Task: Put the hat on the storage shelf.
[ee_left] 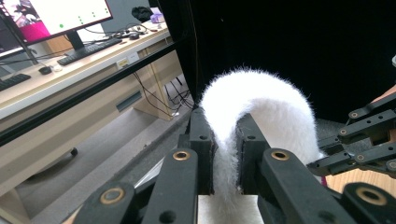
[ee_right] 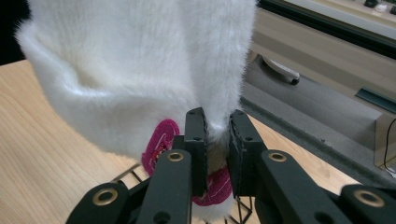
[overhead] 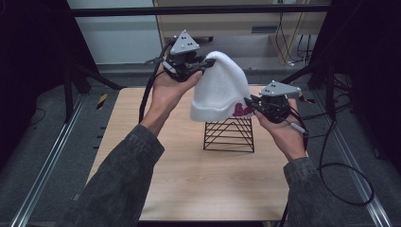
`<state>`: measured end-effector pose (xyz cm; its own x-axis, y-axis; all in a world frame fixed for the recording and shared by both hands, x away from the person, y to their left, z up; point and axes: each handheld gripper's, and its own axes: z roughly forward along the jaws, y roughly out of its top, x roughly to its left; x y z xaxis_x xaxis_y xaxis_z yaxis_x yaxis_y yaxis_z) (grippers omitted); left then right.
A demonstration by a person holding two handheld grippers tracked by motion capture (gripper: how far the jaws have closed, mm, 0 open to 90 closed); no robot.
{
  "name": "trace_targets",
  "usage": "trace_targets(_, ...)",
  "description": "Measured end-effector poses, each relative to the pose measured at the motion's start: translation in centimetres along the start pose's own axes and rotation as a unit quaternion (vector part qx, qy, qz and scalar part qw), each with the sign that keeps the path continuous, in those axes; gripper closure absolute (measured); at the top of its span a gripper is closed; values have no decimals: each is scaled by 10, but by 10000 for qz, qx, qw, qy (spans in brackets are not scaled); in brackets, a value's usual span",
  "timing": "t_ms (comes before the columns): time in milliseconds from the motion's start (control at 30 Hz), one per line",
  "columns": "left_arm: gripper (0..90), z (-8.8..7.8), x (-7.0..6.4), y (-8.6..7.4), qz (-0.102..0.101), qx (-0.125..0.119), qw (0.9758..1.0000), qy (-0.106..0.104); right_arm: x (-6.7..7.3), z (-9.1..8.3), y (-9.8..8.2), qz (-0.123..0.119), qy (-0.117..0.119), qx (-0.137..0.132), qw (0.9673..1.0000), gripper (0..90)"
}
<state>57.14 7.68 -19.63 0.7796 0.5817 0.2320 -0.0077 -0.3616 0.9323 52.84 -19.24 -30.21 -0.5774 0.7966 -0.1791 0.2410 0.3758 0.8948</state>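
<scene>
A fluffy white beanie (overhead: 220,90) with pink lettering (overhead: 240,111) on its cuff hangs in the air above a black wire stand (overhead: 229,135). My left gripper (overhead: 207,63) is shut on the beanie's crown at the top left. In the left gripper view, the white fabric (ee_left: 261,107) is pinched between the jaws of the left gripper (ee_left: 226,140). My right gripper (overhead: 249,102) is shut on the cuff at the lower right. In the right gripper view, the cuff (ee_right: 116,93) and the pink lettering (ee_right: 161,140) sit between the pads of the right gripper (ee_right: 217,126).
The wire stand rests on a light wooden table (overhead: 189,175). Black frame legs (overhead: 71,80) stand at the table's far corners, and cables (overhead: 345,175) trail off to the right. A desk with a monitor (ee_left: 56,18) lies beyond.
</scene>
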Motion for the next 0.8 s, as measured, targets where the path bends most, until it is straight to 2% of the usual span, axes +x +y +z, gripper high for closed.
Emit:
trace_targets(300,801,17,-4,-5,-64,103,9999,-80,-10,-3,-14,121,49,56,9999,795)
trace_targets(400,800,22,-9,-8,-73,162,9997,-148,-10,-5,-23,86,-21,154,9998,794)
trace_targets(433,801,27,-13,-10,-10,229,9996,-189,-11,-5,-26,107,-30,174,9998,794)
trace_targets(633,799,36,-21,-16,53,359,9990,-273,-14,-5,-42,193,-46,268,9994,794)
trace_targets(800,797,47,-29,-29,117,553,9976,-409,-14,-3,-60,231,-61,442,9987,794)
